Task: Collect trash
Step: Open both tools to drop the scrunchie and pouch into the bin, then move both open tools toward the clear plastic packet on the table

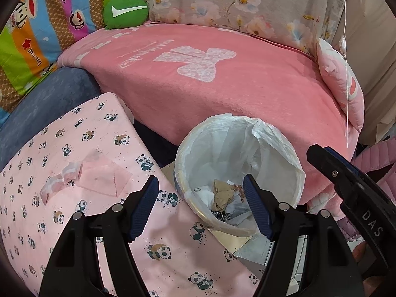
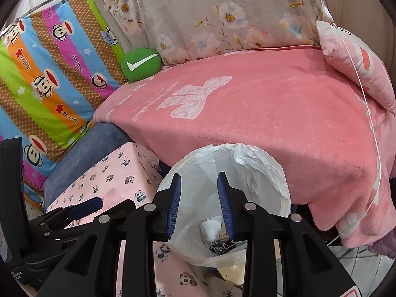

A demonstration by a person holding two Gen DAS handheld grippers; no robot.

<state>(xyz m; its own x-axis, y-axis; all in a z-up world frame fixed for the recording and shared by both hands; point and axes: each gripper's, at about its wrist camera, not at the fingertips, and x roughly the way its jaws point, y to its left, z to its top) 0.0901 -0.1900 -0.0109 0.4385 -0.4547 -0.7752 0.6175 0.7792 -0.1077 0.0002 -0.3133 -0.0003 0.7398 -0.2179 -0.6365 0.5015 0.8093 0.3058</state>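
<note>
A round bin lined with a white plastic bag (image 1: pixel 247 146) stands between the bed and a low table; it also shows in the right wrist view (image 2: pixel 259 173). Crumpled brown and white trash (image 1: pixel 224 196) lies at its bottom, also seen in the right wrist view (image 2: pixel 212 225). Clear plastic wrappers (image 1: pixel 74 175) lie on the panda-print table cover (image 1: pixel 74 136). My left gripper (image 1: pixel 200 188) is open and empty, straddling the bin's near rim and the table edge. My right gripper (image 2: pixel 199 183) is open and empty above the bin's mouth; it shows at the right of the left view (image 1: pixel 346 183).
A bed with a pink blanket (image 1: pixel 222 74) lies behind the bin. A green cushion (image 1: pixel 125 12), a floral pillow (image 1: pixel 235 2) and a pink pillow (image 1: pixel 341 84) sit on it. A colourful monkey-print quilt (image 2: pixel 49 74) and a blue cushion (image 1: pixel 44 104) are at the left.
</note>
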